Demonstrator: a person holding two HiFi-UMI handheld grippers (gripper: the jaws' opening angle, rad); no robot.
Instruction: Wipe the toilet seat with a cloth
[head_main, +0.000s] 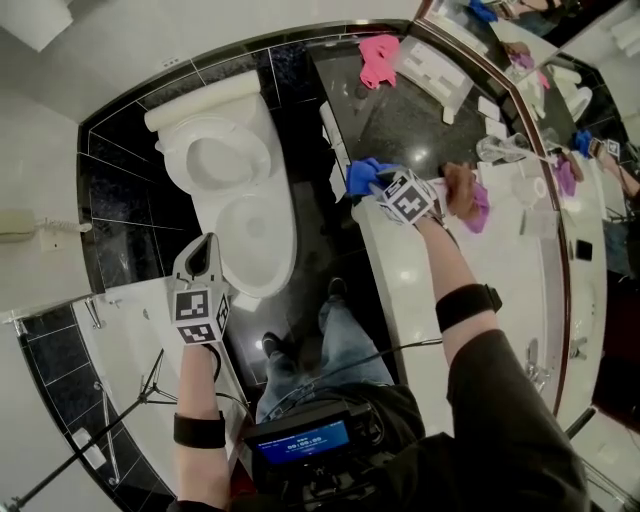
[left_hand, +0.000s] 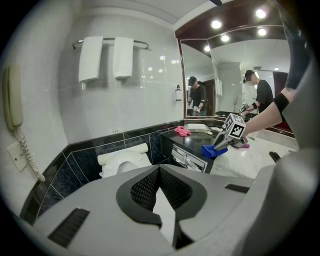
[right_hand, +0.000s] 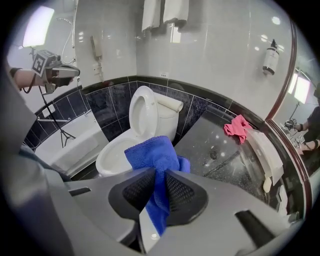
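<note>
No words or numbers can be read clearly. A small blue screen (head_main: 303, 441) low in the head view shows light signs, too blurry to read. The left tool (head_main: 202, 250) and the right tool (head_main: 372, 183) each carry a cube with black-and-white squares, not letters.

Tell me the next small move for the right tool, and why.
Probably carry the right tool across and down to the toilet seat. It is clamped on the blue cloth, which hangs by the dark counter, apart from the toilet. The lid stands up, so the seat is open to wipe.
</note>
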